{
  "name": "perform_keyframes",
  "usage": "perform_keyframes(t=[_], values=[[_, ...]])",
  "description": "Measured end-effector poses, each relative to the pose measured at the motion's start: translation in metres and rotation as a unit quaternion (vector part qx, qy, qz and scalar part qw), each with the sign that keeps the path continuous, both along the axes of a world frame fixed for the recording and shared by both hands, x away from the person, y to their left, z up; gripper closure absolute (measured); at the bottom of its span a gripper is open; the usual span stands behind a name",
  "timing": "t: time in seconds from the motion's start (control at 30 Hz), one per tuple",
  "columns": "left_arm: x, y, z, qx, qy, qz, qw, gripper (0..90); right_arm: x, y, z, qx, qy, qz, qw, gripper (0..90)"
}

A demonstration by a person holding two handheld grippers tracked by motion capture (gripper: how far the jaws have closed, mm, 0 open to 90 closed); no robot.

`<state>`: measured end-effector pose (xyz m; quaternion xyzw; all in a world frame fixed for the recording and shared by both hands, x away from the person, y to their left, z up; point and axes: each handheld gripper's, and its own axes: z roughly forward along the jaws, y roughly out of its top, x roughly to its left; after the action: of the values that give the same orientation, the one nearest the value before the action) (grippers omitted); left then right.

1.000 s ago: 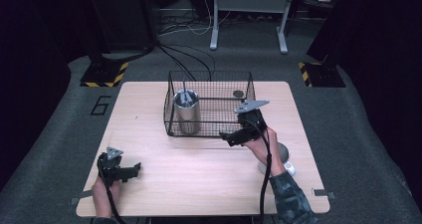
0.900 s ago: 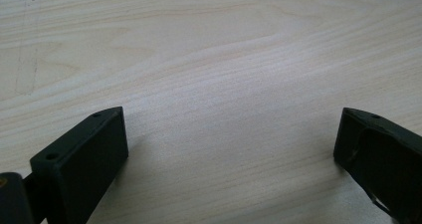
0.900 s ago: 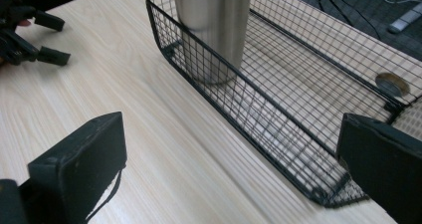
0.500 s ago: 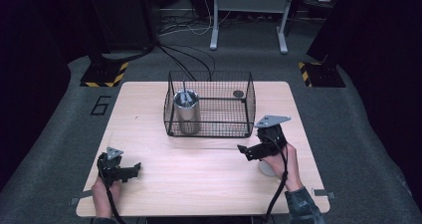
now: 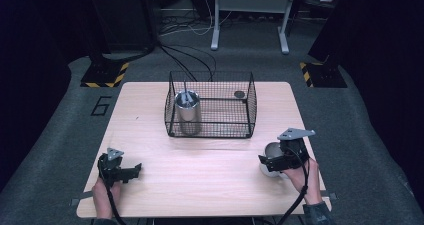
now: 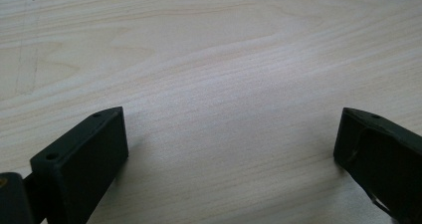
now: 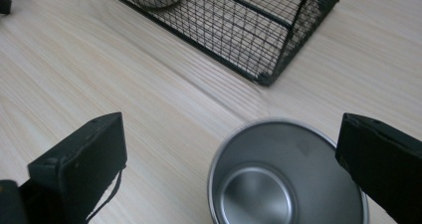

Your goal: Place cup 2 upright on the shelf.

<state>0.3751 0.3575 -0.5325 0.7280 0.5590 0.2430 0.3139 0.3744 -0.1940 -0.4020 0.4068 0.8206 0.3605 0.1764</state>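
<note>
Both jaws of right gripper (image 7: 231, 149) spread wide, steel cup (image 7: 286, 176) upright between, nearer right jaw, not touching.

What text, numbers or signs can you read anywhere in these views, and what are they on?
"6": a dark numeral on the grey floor, left of the table.
Yellow-and-black hazard stripes, no words, on two floor plates.
Nothing legible on the metal cup, wire basket or either gripper.
</note>
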Motion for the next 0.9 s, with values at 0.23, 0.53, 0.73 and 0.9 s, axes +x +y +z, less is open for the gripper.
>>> perform_keyframes(t=[0.23, 0.53, 0.73, 0.9], values=[[0.0, 0.0, 0.0, 0.0, -0.002, 0.001, 1.0, 0.6, -0.005, -0.018, -0.011, 0.006, 0.006, -0.022, 0.9997, 0.0], [0.0, 0.0, 0.0, 0.001, 0.002, 0.0, 1.0, 0.6, -0.002, -0.033, -0.029, 0.007, 0.017, -0.036, 0.9992, 0.0], [0.0, 0.0, 0.0, 0.0, 0.0, 0.0, 1.0, 0.6, 0.003, -0.035, -0.036, 0.014, 0.026, -0.035, 0.999, 0.0], [0.0, 0.0, 0.0, 0.0, 0.002, -0.001, 1.0, 0.6, 0.009, -0.031, -0.04, 0.008, 0.031, -0.028, 0.9991, 0.0]])
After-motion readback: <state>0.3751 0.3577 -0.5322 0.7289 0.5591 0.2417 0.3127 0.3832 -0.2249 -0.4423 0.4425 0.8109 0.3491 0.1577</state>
